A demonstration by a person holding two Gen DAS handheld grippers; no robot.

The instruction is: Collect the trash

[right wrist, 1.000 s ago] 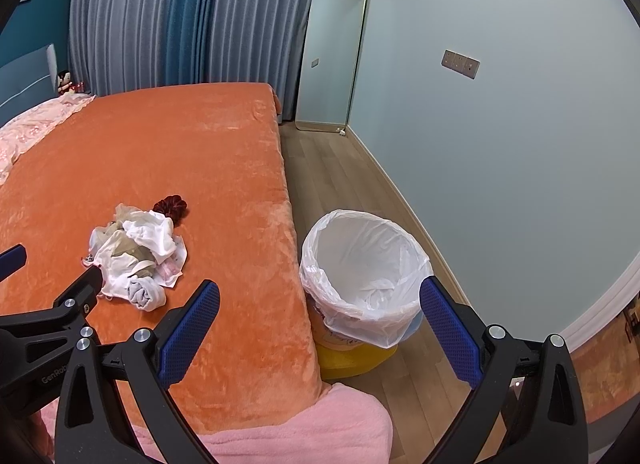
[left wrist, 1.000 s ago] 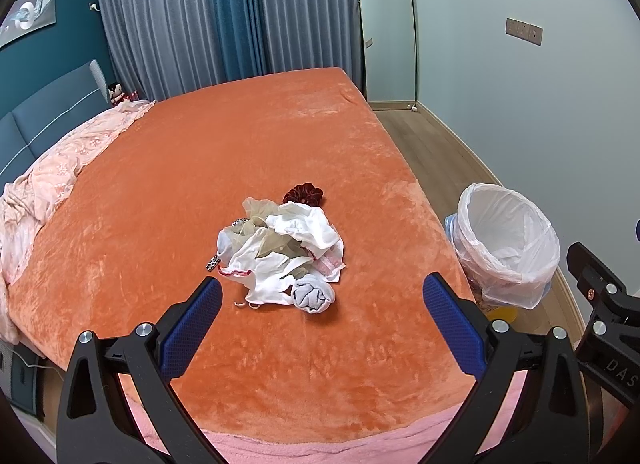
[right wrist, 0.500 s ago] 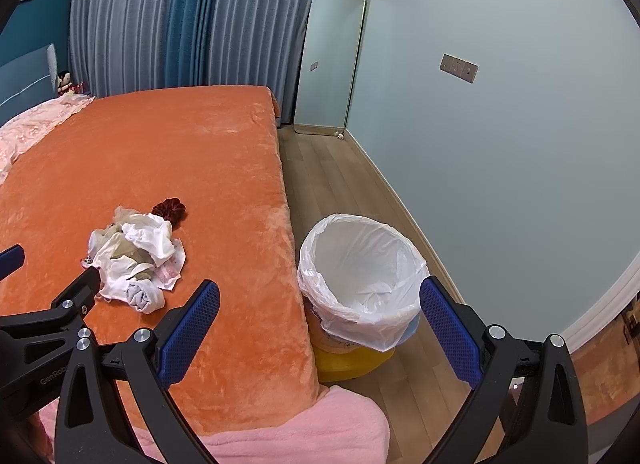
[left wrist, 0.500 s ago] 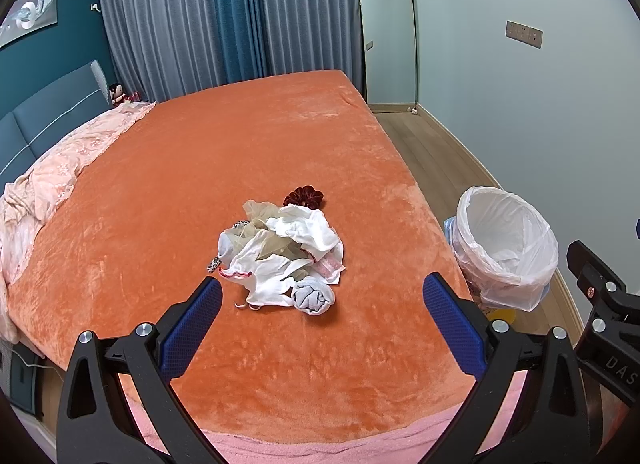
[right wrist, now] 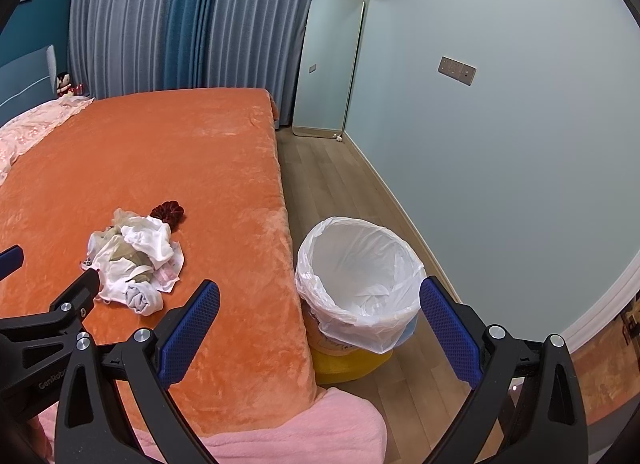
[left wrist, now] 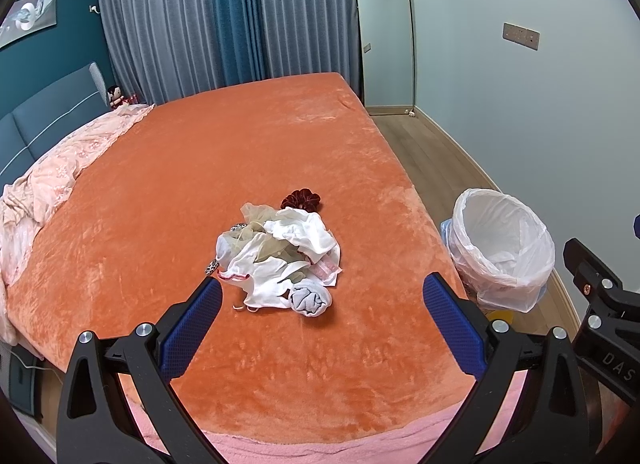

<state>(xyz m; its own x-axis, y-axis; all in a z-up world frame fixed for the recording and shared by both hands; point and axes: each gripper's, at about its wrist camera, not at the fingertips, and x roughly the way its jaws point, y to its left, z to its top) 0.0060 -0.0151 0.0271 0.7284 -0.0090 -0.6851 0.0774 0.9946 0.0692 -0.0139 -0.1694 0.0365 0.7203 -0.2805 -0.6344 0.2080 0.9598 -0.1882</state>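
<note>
A heap of crumpled white and beige scraps (left wrist: 280,260) (right wrist: 134,260) lies on the orange bed cover (left wrist: 200,183), with a grey rolled piece (left wrist: 310,298) at its near edge and a dark red scrunchie (left wrist: 301,199) (right wrist: 168,212) behind it. My left gripper (left wrist: 322,328) hangs open just short of the heap, nothing between its blue pads. My right gripper (right wrist: 319,330) is open too, nearer than the bin (right wrist: 360,276) and above it. That bin (left wrist: 502,252) has a white liner and stands on the floor beside the bed.
A pink blanket (right wrist: 288,436) hangs at the bed's near edge, and a pink quilt (left wrist: 48,167) covers the far left. A mirror (right wrist: 330,67) leans against the far wall. Wooden floor (right wrist: 340,183) runs between bed and wall.
Both views have shifted slightly; the heap and the bin sit a little lower and closer in frame. Both grippers stay open and hold nothing.
</note>
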